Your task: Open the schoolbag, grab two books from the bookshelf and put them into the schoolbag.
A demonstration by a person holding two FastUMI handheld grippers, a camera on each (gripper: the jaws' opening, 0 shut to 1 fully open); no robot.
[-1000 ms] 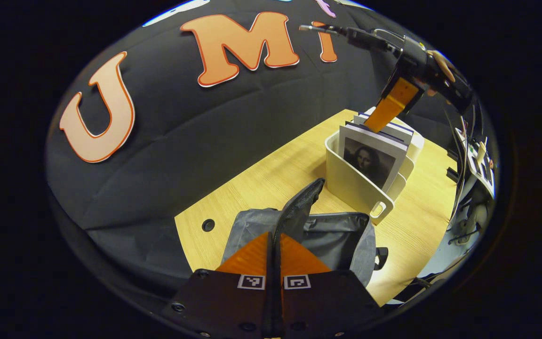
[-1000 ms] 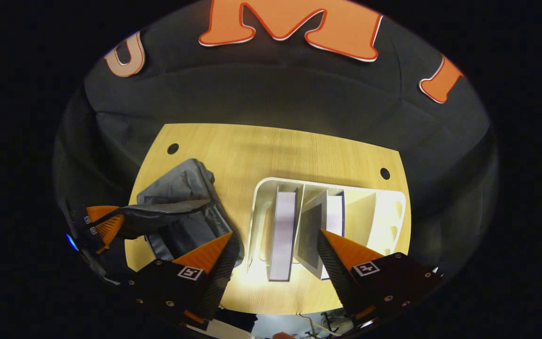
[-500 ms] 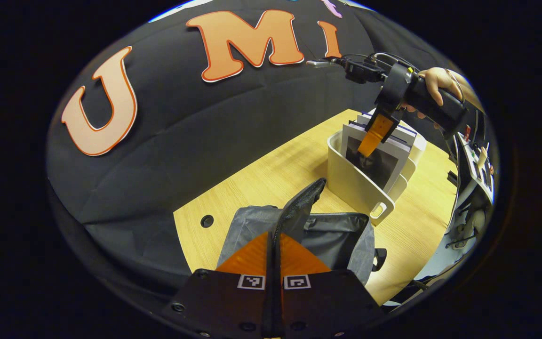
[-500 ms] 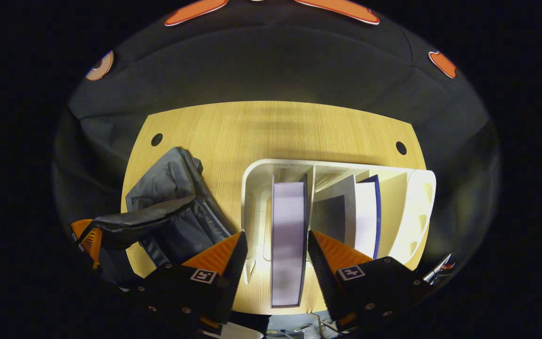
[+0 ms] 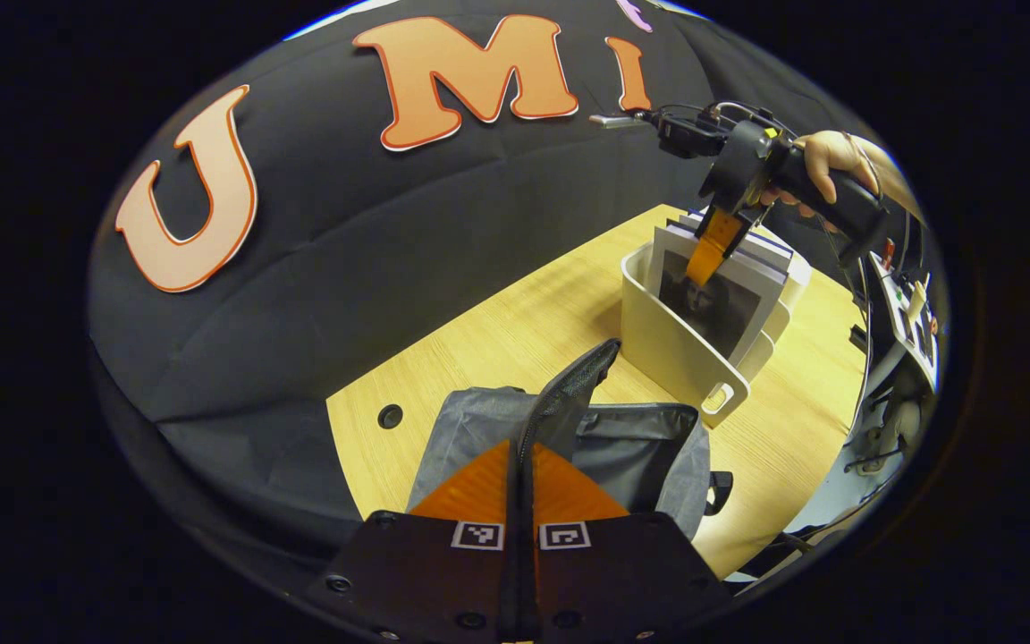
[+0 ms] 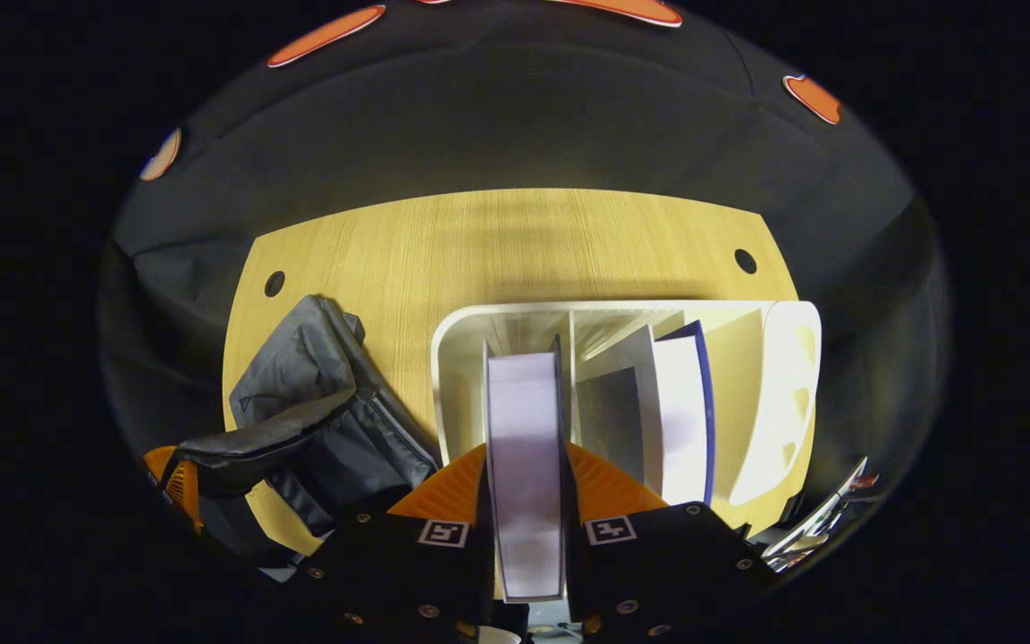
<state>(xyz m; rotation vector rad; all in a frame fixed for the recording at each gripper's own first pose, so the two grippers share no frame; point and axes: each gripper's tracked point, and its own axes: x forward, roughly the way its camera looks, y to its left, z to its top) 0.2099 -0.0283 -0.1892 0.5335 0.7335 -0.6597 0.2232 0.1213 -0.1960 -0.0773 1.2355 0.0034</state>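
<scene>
Here the right gripper (image 6: 526,474) clamps a book (image 6: 524,447) upright in the bookshelf's (image 6: 788,376) leftmost slot; beside the bookshelf, the left gripper (image 5: 522,465) pinches what looks like the schoolbag's (image 5: 640,447) flap (image 5: 573,385).

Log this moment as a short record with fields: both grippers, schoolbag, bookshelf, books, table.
left gripper: jaws shut on the schoolbag flap, holding it lifted
right gripper: jaws closed on the book in the bookshelf's leftmost slot
schoolbag: grey, open, lying on the table left of the bookshelf
bookshelf: white divided rack, standing on the table
other books: two more leaning in the next slot
table: light wood, two round holes near its far edge
</scene>
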